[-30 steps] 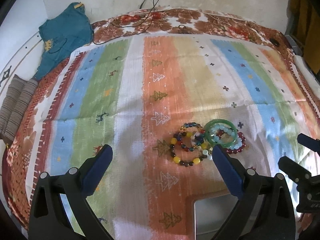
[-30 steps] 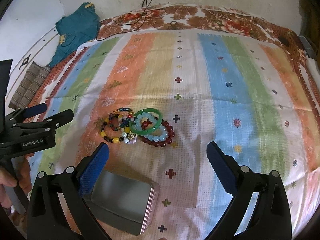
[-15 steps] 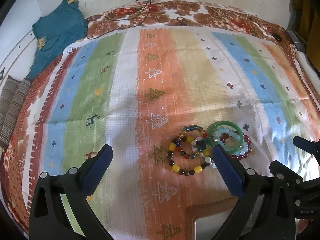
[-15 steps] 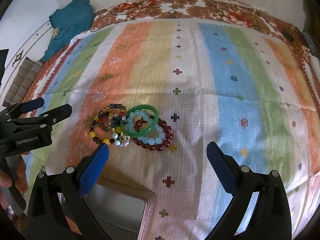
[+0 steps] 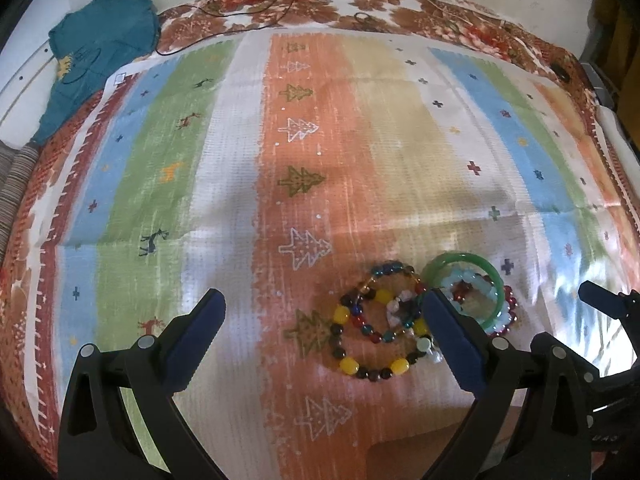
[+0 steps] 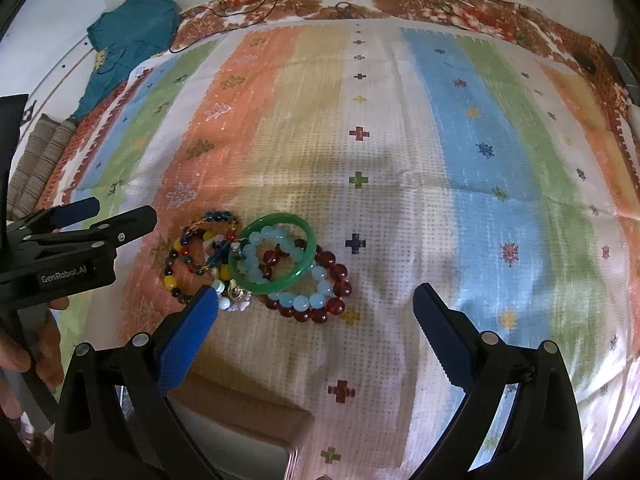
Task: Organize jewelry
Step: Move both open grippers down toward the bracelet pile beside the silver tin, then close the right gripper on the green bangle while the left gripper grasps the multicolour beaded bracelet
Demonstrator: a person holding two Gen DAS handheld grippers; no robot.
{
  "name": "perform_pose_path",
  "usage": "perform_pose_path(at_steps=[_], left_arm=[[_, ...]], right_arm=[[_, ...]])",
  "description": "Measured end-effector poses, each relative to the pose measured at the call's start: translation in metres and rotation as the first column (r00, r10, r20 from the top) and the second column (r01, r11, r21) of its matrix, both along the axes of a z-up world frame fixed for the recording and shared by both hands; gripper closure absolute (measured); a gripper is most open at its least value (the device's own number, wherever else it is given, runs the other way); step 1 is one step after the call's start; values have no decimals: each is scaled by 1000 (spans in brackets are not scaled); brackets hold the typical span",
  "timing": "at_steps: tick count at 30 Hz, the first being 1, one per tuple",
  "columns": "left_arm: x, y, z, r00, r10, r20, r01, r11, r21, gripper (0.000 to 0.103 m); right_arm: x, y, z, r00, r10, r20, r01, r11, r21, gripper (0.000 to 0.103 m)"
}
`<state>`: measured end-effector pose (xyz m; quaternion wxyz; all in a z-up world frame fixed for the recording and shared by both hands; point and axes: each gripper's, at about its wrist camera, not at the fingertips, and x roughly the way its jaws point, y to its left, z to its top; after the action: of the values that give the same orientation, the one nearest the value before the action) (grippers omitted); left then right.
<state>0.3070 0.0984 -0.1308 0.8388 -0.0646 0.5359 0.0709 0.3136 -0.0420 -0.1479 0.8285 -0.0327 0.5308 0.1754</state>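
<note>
Now both grippers wide, holding nothing: left gripper (image 5: 324, 328) w/ its right pad over the bracelets (image 5: 404, 316), right gripper (image 6: 316, 316) just near side of pile. Green bangle (image 6: 276, 258) tops it, on striped cloth (image 6: 400, 140). Tin (image 6: 248, 420) nearest, edge only.

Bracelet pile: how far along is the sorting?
Nothing looks done: the green bangle, dark red bead bracelet and yellow-beaded bracelet lie overlapped on the striped cloth. Left hand-held gripper and right hand-held gripper are open, holding nothing. All sorting remains; the tin shows only partly.
</note>
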Motion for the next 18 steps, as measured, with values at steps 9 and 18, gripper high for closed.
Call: perform_pose_path(at_steps=[9, 18], left_arm=[[16, -6, -21, 998, -41, -50, 41, 999, 11, 15], [24, -3, -33, 996, -43, -72, 43, 999, -4, 21]], right_arm=[[13, 10, -13, 1000, 0, -20, 0, 1000, -18, 4], [22, 13, -24, 999, -7, -38, 6, 999, -35, 13]])
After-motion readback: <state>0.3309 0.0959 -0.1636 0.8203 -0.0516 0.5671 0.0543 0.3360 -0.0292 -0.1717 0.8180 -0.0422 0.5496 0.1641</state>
